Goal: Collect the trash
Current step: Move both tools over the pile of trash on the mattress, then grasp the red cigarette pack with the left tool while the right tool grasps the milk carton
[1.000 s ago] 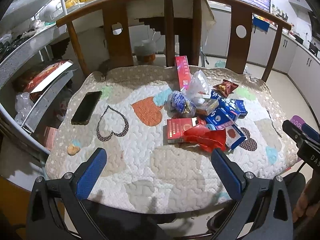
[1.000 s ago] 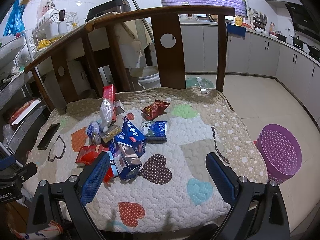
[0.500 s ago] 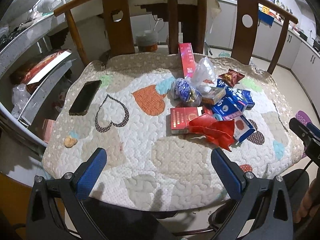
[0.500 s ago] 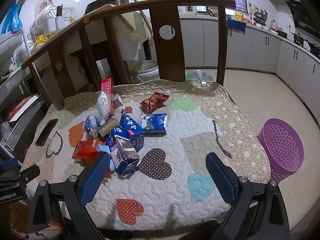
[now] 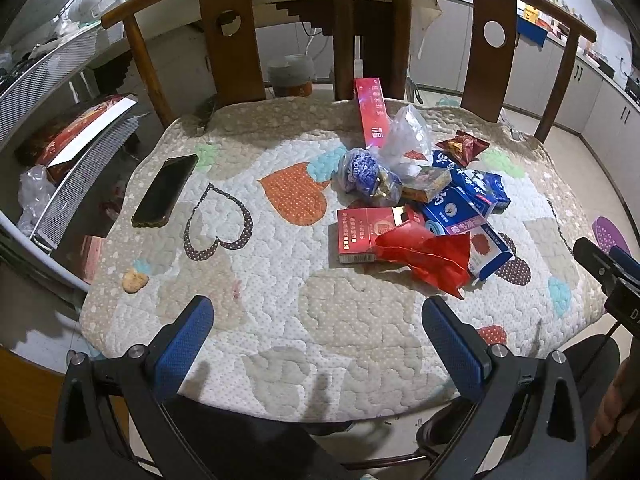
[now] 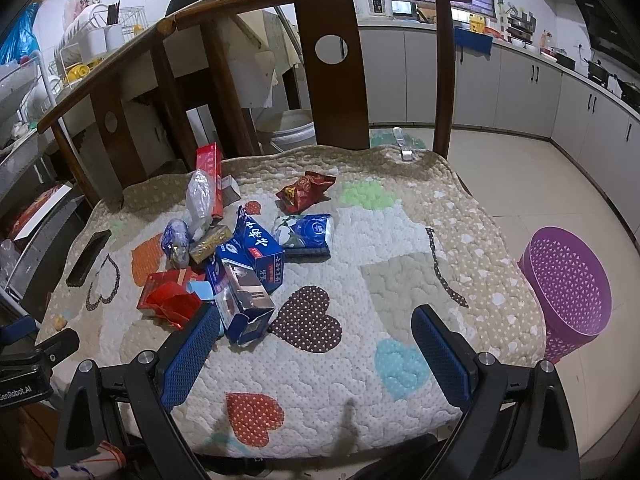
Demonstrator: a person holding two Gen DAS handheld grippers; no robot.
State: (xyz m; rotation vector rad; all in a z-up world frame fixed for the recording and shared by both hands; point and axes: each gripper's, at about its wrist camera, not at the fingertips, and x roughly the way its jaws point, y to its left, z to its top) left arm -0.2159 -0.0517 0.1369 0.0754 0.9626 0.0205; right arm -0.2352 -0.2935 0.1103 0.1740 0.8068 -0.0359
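Observation:
A pile of trash lies on the quilted chair cushion [image 5: 248, 320]: a crumpled red wrapper [image 5: 428, 256], a red cigarette pack [image 5: 360, 234], blue boxes [image 5: 460, 208], a clear plastic bag [image 5: 404, 136], a long red box [image 5: 372, 112] and a red snack packet [image 5: 462, 146]. My left gripper [image 5: 320, 312] is open and empty over the cushion's near edge. My right gripper [image 6: 316, 322] is open and empty, its left fingertip beside a blue box [image 6: 244, 308]. The purple basket [image 6: 568, 292] stands on the floor to the right.
A black phone [image 5: 166, 190] lies on the cushion's left side. The wooden chair back [image 6: 332, 76] rises behind the pile. A wire rack [image 5: 52, 136] stands at the left, kitchen cabinets [image 6: 532, 92] at the right. My right gripper's body [image 5: 612, 276] shows in the left wrist view.
Both grippers have moved forward and lower over the cushion, so the pile looks closer. Both stay open. Nothing on the cushion has moved.

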